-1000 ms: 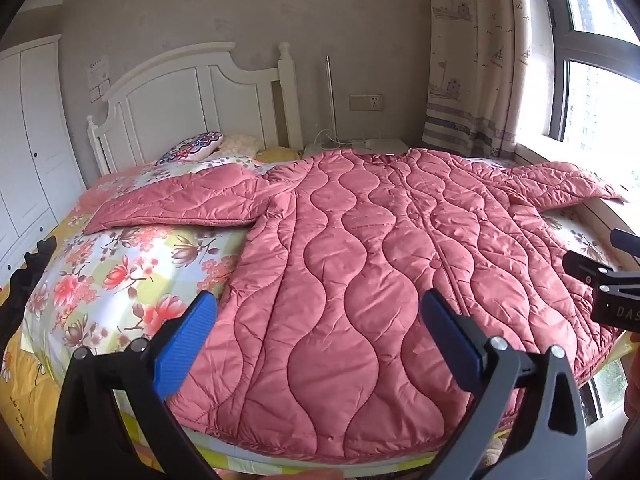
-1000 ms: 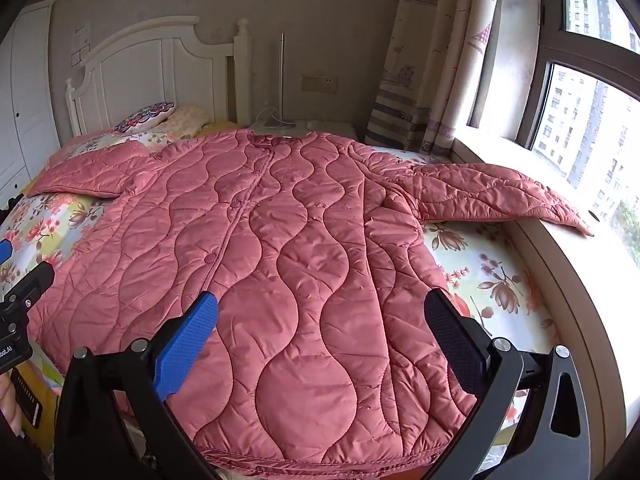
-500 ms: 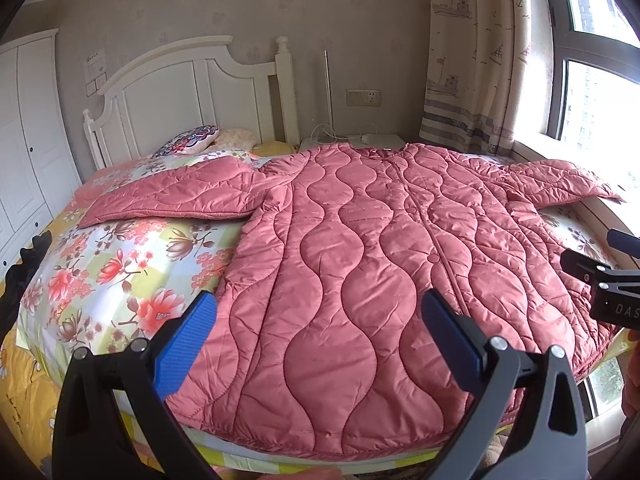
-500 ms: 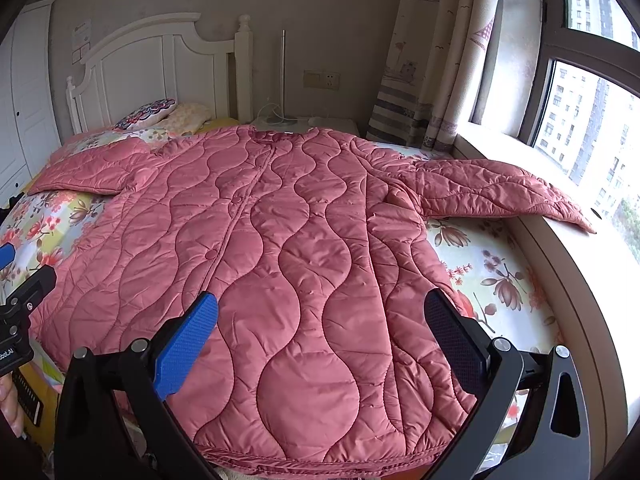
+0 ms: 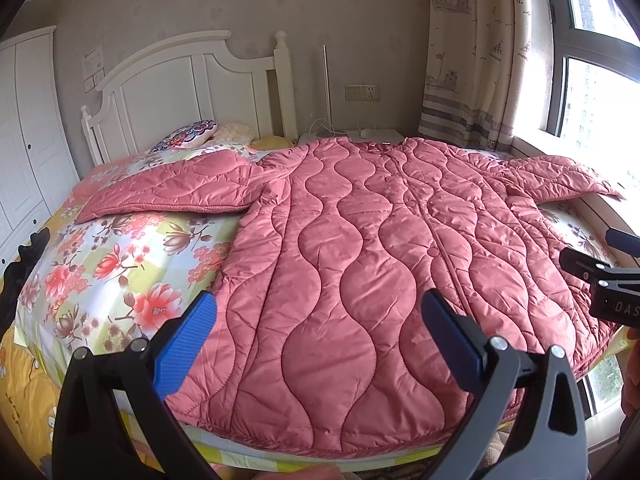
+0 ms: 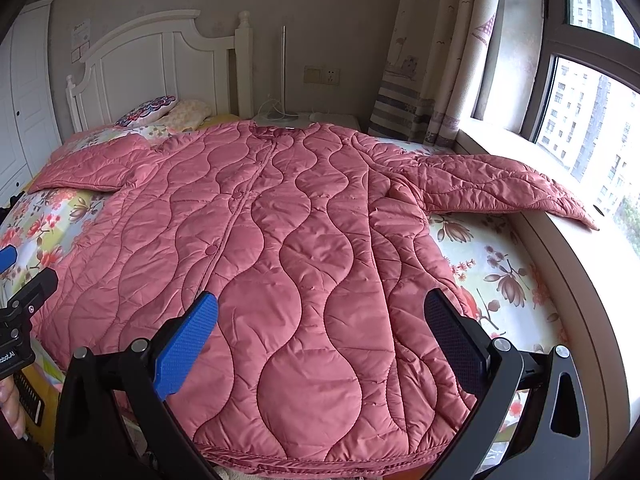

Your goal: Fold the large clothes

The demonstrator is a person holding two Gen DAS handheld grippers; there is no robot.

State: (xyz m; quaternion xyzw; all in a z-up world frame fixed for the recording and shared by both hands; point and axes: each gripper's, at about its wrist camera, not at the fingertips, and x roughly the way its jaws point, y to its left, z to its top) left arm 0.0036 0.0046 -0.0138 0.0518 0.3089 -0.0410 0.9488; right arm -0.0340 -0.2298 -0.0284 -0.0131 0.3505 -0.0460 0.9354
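Note:
A long pink quilted coat (image 5: 360, 248) (image 6: 280, 232) lies flat and face up on the bed, collar toward the headboard, hem at the near edge. One sleeve (image 5: 172, 192) stretches left over the floral sheet. The other sleeve (image 6: 500, 184) reaches right onto the window sill. My left gripper (image 5: 320, 332) hovers open above the hem on the coat's left half, holding nothing. My right gripper (image 6: 320, 332) hovers open above the hem's right half, also holding nothing. Each gripper shows at the edge of the other's view.
The bed carries a floral sheet (image 5: 108, 264) and pillows (image 5: 188, 138) by the white headboard (image 5: 176, 80). A window sill (image 6: 576, 272) and curtain (image 6: 432, 52) bound the right side. A white wardrobe (image 5: 24, 128) stands left. A bedside stand with cables (image 6: 304, 118) sits behind the coat.
Both views have shifted slightly, with the coat sitting a little lower and nearer in frame. The coat lies as before and both grippers stay open.

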